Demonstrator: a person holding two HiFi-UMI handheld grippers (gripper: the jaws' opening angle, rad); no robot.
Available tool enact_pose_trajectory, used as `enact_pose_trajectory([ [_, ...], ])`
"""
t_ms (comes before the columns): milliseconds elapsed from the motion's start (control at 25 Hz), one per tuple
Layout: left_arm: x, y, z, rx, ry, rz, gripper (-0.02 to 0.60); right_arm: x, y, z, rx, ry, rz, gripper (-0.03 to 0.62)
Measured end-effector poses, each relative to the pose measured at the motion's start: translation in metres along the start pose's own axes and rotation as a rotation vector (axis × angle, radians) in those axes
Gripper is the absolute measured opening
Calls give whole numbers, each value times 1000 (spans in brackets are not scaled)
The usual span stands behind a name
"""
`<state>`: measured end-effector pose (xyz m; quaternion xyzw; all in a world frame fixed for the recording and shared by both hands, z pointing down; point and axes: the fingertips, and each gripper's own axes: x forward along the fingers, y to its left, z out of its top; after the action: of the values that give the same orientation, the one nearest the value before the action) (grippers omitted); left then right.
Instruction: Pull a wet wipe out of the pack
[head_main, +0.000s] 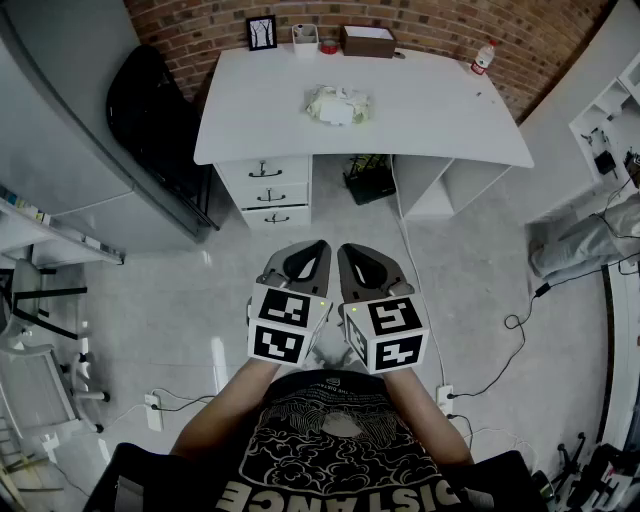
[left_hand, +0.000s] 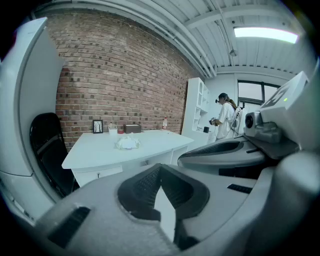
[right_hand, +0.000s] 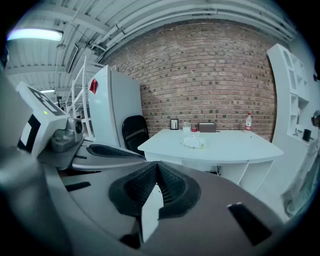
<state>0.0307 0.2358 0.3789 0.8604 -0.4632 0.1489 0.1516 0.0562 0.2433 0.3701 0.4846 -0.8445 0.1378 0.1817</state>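
Observation:
The wet wipe pack (head_main: 338, 105) lies pale and crumpled in the middle of the white desk (head_main: 430, 120), far ahead of me. It also shows as a small pale lump, the pack (left_hand: 127, 143) in the left gripper view and the pack (right_hand: 193, 142) in the right gripper view. My left gripper (head_main: 322, 244) and right gripper (head_main: 344, 248) are held side by side close to my body, well short of the desk. Each has its jaws closed together with nothing between them, as seen at the left gripper (left_hand: 160, 167) and the right gripper (right_hand: 157, 166).
On the desk's back edge stand a picture frame (head_main: 262, 32), a white cup (head_main: 305, 37), a brown box (head_main: 367, 41) and a bottle (head_main: 484, 56). A black chair (head_main: 155, 110) sits left of the desk by a grey cabinet (head_main: 60, 110). Cables (head_main: 520, 320) trail over the floor. Another person (left_hand: 226, 116) stands far off.

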Motion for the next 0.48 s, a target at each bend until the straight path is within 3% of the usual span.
enact_pose_trajectory([
  [480,12,11,1,-18,4,-13,12,16,-6,2,19,0,-11,18],
])
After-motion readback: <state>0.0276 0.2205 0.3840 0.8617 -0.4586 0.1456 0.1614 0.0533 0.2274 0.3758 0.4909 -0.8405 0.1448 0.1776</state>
